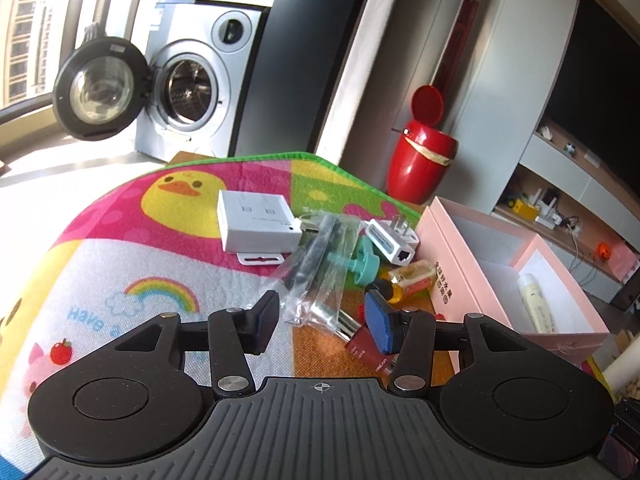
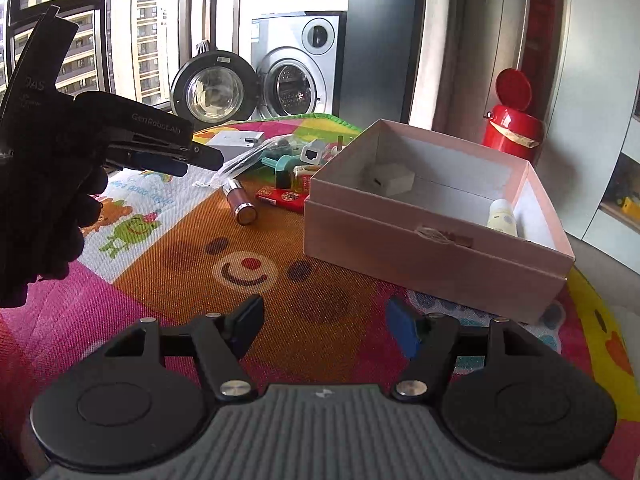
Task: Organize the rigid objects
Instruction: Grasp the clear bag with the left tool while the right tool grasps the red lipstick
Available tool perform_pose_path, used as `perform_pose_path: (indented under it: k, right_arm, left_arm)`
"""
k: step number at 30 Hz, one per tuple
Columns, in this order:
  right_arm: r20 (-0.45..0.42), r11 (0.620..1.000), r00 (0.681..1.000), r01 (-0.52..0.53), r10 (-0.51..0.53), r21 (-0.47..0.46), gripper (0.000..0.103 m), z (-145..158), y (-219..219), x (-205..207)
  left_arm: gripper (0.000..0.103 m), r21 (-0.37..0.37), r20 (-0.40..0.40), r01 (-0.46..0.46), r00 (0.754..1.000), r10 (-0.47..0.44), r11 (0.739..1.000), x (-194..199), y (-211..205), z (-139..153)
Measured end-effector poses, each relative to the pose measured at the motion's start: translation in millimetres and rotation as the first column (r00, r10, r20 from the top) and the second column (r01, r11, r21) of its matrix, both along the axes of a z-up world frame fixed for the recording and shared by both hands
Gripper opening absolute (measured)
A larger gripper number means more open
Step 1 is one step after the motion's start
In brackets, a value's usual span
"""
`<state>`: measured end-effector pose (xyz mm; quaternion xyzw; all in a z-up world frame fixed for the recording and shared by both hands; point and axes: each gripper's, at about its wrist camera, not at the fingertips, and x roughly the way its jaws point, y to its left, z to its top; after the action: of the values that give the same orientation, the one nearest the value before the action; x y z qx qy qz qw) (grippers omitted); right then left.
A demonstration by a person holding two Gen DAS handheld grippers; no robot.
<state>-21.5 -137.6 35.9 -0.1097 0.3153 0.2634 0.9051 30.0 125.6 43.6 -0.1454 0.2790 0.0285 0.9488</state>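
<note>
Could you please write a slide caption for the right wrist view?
Open right gripper hovers over the mat before a pink box holding two items; left gripper reaches toward the clutter.

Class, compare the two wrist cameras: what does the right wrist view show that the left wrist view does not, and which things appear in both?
Only the right wrist view shows the small white cube inside the pink box, the left gripper seen from the side, and the bear face on the mat.

Only the left wrist view shows the rainbow print and the shelf.

Both show the box, the cream bottle, the washing machine, the red bin and the clutter pile.
</note>
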Motion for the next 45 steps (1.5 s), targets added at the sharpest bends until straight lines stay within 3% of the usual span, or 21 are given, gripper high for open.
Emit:
perform_pose_path:
  k: [4,7,10,12,14,17,24,29,34,37,40,41,43,45]
  right_arm:
    - [0.003,1.0,1.0,-0.024,0.024,-0.003,0.068,0.2,5.1,0.9]
    - [-0.008,0.999,0.999,-0.036,0.036,-0.002,0.068,-1.3,14.2,3.0]
    - [-0.022,0.998,0.998,-0.057,0.057,-0.004,0.068,-4.6,23.6,1.6]
    - [-0.029,0.997,0.997,-0.071,0.07,-0.013,0.068,-7.3,28.6,-0.4]
    - [-0.032,0.996,0.996,-0.084,0.084,-0.025,0.067,-10.0,32.5,-3.1]
    - [-0.032,0.995,0.995,-0.092,0.091,-0.044,0.067,-12.2,35.9,-4.2]
    - [-0.027,0.994,0.995,-0.095,0.093,-0.055,0.067,-9.8,44.6,3.7]
    - [-0.009,0.99,0.991,-0.133,0.133,-0.049,0.066,-1.5,62.3,11.5]
    - [0.01,0.982,0.983,-0.185,0.185,-0.043,0.051,9.0,94.9,31.2]
    - [-0.042,0.985,0.985,-0.168,0.166,-0.03,0.048,9.1,122.3,65.0]
    - [-0.058,0.988,0.988,-0.145,0.142,-0.058,0.045,1.1,141.9,85.8]
    - [-0.065,0.987,0.989,-0.14,0.135,-0.076,0.041,-2.1,146.2,89.5]
    - [-0.101,0.988,0.987,-0.132,0.123,-0.085,0.024,-6.8,147.3,92.0]
    - [-0.135,0.987,0.98,-0.152,0.143,-0.059,0.02,-5.5,138.6,83.6]
  left_arm:
    - [0.052,0.094,0.036,0.068,0.997,-0.072,0.993,7.4,6.2,-1.3]
    - [0.052,0.129,0.004,0.14,0.99,-0.142,0.982,25.2,8.3,-5.2]
    - [0.051,0.13,-0.034,0.156,0.988,-0.153,0.979,49.0,9.0,-9.8]
    - [0.045,0.141,-0.074,0.153,0.987,-0.144,0.978,68.2,8.9,-15.7]
    - [0.032,0.141,-0.092,0.162,0.984,-0.15,0.977,80.8,7.9,-20.0]
    - [0.027,0.139,-0.092,0.177,0.982,-0.165,0.974,90.4,7.3,-25.5]
    - [0.018,0.129,-0.058,0.208,0.978,-0.202,0.969,50.4,20.2,-25.8]
    - [0.015,0.102,-0.113,0.233,0.969,-0.222,0.967,-0.9,34.7,-28.2]
    - [0.015,0.033,-0.112,0.228,0.968,-0.223,0.973,-46.9,52.6,-26.4]
    - [0.018,-0.01,-0.083,0.207,0.975,-0.208,0.978,-52.8,60.3,-21.1]
    - [0.018,0.017,-0.044,0.167,0.985,-0.167,0.986,-41.9,60.9,-10.8]
    - [0.018,0.019,-0.033,0.163,0.986,-0.162,0.986,-34.9,61.0,-7.0]
    - [0.018,0.006,-0.014,0.166,0.986,-0.166,0.986,-19.7,59.2,-1.1]
    - [0.018,-0.008,0.006,0.18,0.984,-0.179,0.984,4.0,51.9,4.3]
